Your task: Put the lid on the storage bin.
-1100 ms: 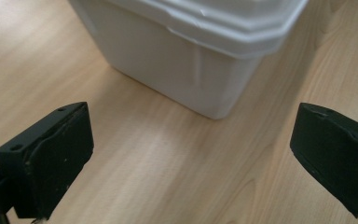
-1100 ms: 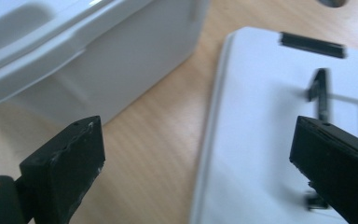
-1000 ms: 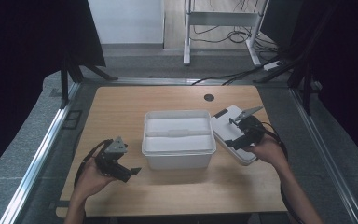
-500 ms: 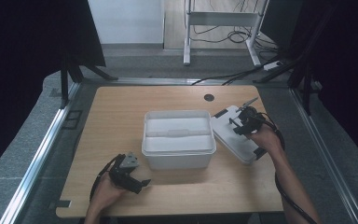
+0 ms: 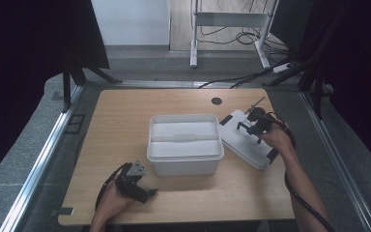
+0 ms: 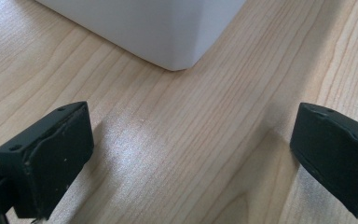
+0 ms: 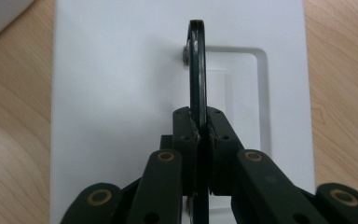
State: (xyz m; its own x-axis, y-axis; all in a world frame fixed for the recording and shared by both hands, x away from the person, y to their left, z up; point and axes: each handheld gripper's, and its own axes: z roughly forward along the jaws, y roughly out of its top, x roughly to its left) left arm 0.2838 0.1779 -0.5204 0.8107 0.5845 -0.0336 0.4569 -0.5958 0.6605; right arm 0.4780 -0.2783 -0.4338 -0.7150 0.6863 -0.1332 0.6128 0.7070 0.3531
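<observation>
A flat white rectangular lid [image 5: 247,141] lies on the wooden worktop [image 5: 125,116], just beside the right wall of the box at about three o'clock from it. The lid has a shallow rectangular recess in its top and a thin dark handle [image 7: 196,70] that stands upright on edge across that recess; dark clips sit at its ends. The right gripper [image 7: 199,128] is over the lid, and its fingers have just been closing: they now pinch the dark handle between their pads. One white open box [image 5: 184,143] with a raised ledge inside stands at the worktop's middle. The left gripper [image 5: 145,193] rests low on the worktop at about seven o'clock from the box, its fingers [image 6: 51,154] spread wide with only bare wood between them and a corner of the box ahead. There is one lid, one box, two grippers.
</observation>
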